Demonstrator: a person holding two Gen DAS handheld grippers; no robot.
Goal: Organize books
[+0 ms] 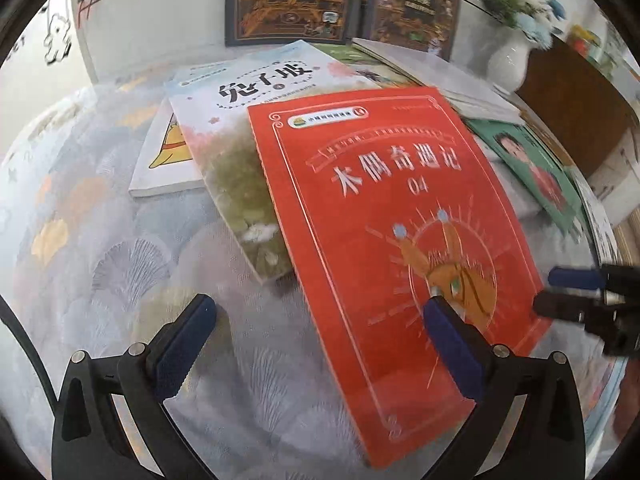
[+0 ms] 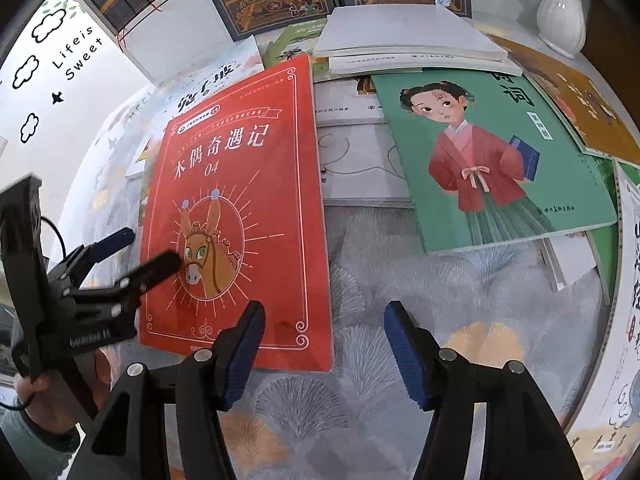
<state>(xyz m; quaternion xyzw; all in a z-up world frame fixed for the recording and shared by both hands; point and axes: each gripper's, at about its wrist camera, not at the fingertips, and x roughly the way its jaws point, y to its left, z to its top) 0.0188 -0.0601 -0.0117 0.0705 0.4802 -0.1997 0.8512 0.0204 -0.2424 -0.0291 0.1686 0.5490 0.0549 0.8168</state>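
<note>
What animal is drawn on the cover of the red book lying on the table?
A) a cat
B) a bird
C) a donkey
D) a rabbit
C: the red book shows a long-eared donkey's head with a bridle inside a circle, clearest in the right wrist view.

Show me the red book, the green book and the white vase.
red book [image 1: 392, 200]: left wrist view, cover middle.
green book [image 2: 492, 160]: right wrist view, girl's jacket on cover.
white vase [image 2: 562, 16]: right wrist view, belly.
</note>
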